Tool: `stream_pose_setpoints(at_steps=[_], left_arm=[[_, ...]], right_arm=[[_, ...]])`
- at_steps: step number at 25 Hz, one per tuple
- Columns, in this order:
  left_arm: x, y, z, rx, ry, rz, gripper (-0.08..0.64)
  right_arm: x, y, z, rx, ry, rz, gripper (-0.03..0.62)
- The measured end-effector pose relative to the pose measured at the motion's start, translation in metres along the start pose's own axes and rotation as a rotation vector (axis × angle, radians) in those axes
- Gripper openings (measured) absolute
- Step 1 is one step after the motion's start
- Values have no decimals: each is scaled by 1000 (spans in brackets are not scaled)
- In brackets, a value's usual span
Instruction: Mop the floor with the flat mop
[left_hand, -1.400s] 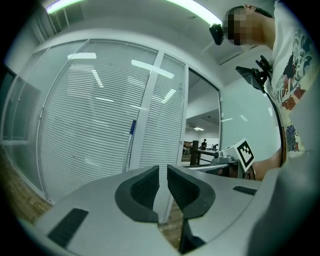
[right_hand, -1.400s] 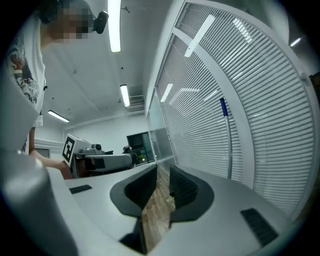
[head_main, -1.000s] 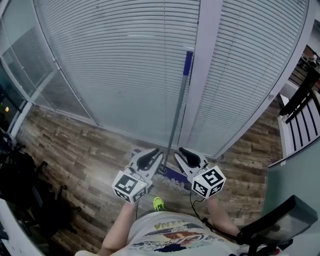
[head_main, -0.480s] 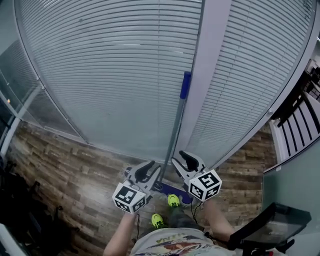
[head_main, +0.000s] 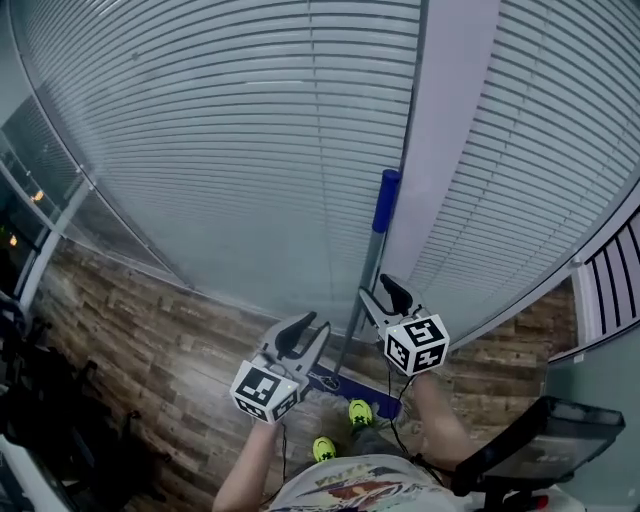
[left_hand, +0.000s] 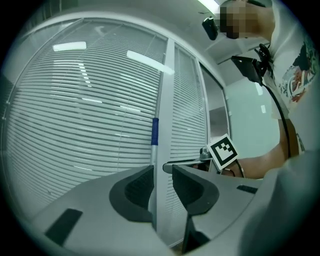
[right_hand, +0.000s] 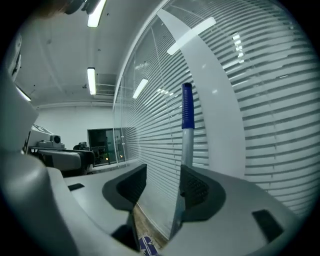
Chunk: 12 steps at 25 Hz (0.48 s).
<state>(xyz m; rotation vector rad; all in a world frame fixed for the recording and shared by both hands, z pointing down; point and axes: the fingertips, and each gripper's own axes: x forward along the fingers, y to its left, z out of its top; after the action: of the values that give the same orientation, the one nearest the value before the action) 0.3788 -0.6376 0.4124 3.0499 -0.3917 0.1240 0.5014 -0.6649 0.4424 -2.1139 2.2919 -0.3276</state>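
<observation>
The flat mop leans on the white pillar. Its grey handle (head_main: 365, 285) rises to a blue grip (head_main: 387, 200), and its blue head (head_main: 350, 385) lies on the wooden floor. My left gripper (head_main: 307, 335) hangs just left of the handle, my right gripper (head_main: 383, 298) just right of it. Both pairs of jaws have just been opening, and neither touches the handle. In the left gripper view the gripper (left_hand: 162, 187) is open with the blue grip (left_hand: 154, 132) ahead. In the right gripper view the gripper (right_hand: 162, 190) stands wide open with the handle (right_hand: 186, 107) beyond its right finger.
A glass wall with closed blinds (head_main: 250, 150) and the pillar (head_main: 440, 150) stand close in front. Dark chairs (head_main: 40, 400) crowd the left. A dark screen (head_main: 530, 450) is at the lower right and a railing (head_main: 610, 280) at the right. The person's yellow-green shoes (head_main: 358, 410) are by the mop head.
Both grippers were closed at the mop handle. Their jaws now stand apart and they have come off it a little. The handle still leans on the pillar.
</observation>
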Motion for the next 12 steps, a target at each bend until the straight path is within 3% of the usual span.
stream_pose_setpoints(at_steps=[3, 7, 10, 12], left_arm=[[24, 15, 16, -5, 7, 22, 98], [39, 31, 6, -11, 18, 52, 104], [45, 43, -12, -13, 25, 74, 106], [42, 49, -33, -4, 31, 84, 106]], right_arm=[[27, -28, 25, 10, -14, 1, 192], [61, -46, 25, 11, -17, 26, 195], [78, -55, 10, -19, -14, 37, 192], [82, -53, -14, -26, -23, 40, 135]])
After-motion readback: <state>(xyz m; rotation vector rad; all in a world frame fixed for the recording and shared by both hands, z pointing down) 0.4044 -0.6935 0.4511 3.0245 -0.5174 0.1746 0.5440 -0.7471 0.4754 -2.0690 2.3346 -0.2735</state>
